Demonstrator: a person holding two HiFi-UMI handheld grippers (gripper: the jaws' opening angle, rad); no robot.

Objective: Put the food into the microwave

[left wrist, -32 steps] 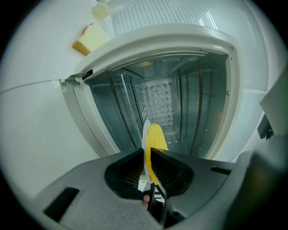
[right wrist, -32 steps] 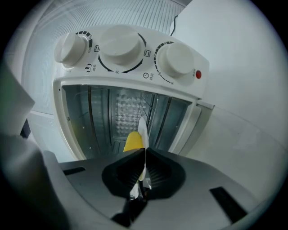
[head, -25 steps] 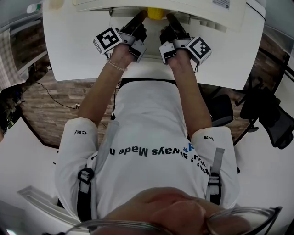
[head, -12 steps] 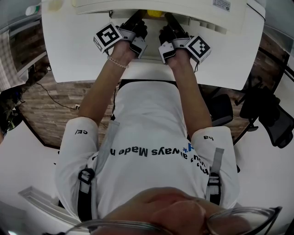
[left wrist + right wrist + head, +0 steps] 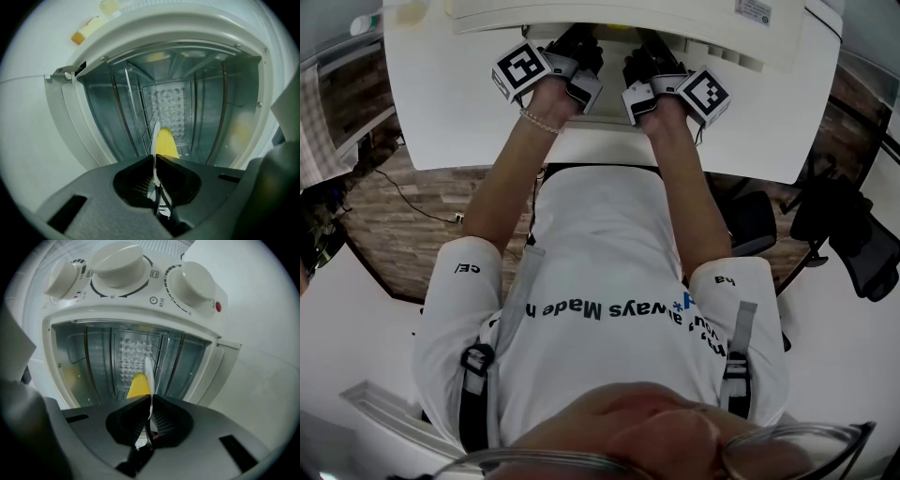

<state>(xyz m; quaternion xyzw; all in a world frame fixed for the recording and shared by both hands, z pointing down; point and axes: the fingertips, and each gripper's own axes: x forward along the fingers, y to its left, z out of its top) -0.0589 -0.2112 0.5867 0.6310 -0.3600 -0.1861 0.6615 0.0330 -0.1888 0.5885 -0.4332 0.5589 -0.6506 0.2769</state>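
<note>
A white plate shows edge-on (image 5: 154, 133) (image 5: 148, 369) with a yellow piece of food (image 5: 165, 143) (image 5: 138, 384) on it. My left gripper (image 5: 154, 161) is shut on one side of the plate's rim and my right gripper (image 5: 150, 404) is shut on the other. Plate and food sit just inside the open metal cavity (image 5: 187, 93) (image 5: 103, 357) of the white microwave (image 5: 628, 14). In the head view both grippers (image 5: 581, 42) (image 5: 639, 47) reach under the microwave's top edge, which hides the jaws, plate and food.
Three white knobs (image 5: 117, 261) sit beside the opening. The folded-out door (image 5: 70, 122) (image 5: 229, 376) lies under the grippers. The microwave stands on a white table (image 5: 441, 103). A small bottle (image 5: 370, 17) is at the far left. Black chairs (image 5: 853, 234) stand right of the table.
Both grippers have moved forward with the plate. The yellow food, seen earlier between them in the head view, is now out of sight under the microwave's top.
</note>
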